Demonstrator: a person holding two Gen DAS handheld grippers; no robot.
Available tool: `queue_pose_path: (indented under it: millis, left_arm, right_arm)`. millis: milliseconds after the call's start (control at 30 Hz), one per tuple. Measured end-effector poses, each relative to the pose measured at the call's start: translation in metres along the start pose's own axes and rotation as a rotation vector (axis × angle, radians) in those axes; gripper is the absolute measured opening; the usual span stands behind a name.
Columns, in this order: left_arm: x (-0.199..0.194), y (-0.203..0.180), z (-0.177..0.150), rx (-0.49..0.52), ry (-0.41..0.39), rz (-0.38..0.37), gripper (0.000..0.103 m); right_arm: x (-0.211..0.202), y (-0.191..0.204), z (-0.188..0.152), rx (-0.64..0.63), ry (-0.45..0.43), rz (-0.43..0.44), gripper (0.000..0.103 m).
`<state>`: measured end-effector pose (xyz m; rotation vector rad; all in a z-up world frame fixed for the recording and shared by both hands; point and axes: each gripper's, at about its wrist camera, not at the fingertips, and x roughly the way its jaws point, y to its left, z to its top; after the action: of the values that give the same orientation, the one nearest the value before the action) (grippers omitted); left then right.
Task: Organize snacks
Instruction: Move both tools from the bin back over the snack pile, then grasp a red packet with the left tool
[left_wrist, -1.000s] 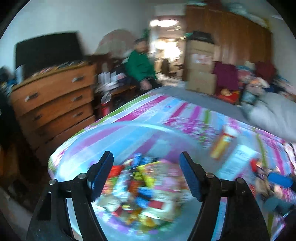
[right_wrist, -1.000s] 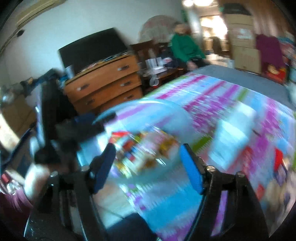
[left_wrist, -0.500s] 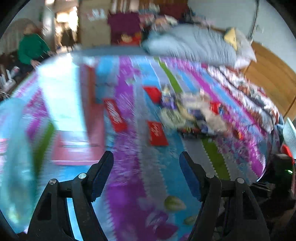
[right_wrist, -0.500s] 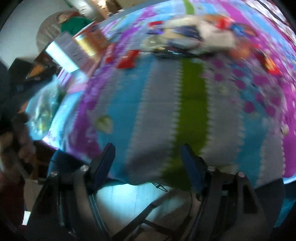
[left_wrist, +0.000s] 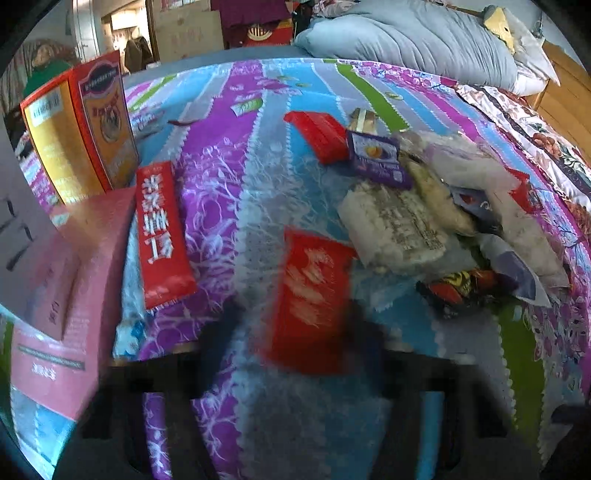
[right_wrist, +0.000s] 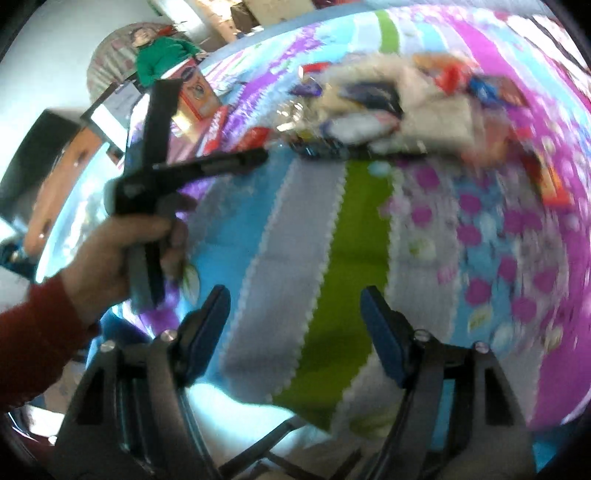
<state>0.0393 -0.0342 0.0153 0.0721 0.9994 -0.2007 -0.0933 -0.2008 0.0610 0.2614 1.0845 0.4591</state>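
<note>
Left wrist view: the left gripper (left_wrist: 295, 354) is blurred by motion, its jaws closing with a red snack packet (left_wrist: 312, 302) between them; whether the pads press on the packet cannot be told. Ahead of the jaws and to their left a long red packet (left_wrist: 160, 230) lies on the striped bedspread (left_wrist: 229, 155), touching a pink box (left_wrist: 74, 295); an orange-and-red carton (left_wrist: 88, 125) stands upright beyond it. Ahead and to the right lies the heap of mixed snacks (left_wrist: 424, 206), with another red packet (left_wrist: 321, 134) at its far edge.

Right wrist view: the right gripper (right_wrist: 295, 317) has its jaws spread over bare bedspread (right_wrist: 343, 236), nothing between them. The snack heap (right_wrist: 399, 107) lies well ahead. Left of the jaws, the left hand (right_wrist: 122, 254) grasps the other gripper's handle.
</note>
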Motion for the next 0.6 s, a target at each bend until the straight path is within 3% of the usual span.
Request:
queue_pose_path:
  millis: [200,300,467,600]
  left_arm:
    - [-0.026,0.02,-0.009,-0.055,-0.025,0.021,0.039]
    - [-0.045,0.029,-0.023,-0.077,-0.046,0.029,0.039]
    - [-0.071,0.039,-0.033,-0.088,-0.073,0.022,0.039]
    - [-0.083,0.043,-0.031,-0.096,-0.095,0.001,0.036]
  right_arm:
    - [0.003,0.006,0.048,-0.001,-0.081,0.048,0.07]
    - [0.029,0.012,0.083,0.009,-0.087,0.072,0.07]
    - [0.099,0.009,0.129,0.062,0.035,-0.018,0.07]
    - [0.122,0.002,0.144,0.078,0.051,-0.133,0.071]
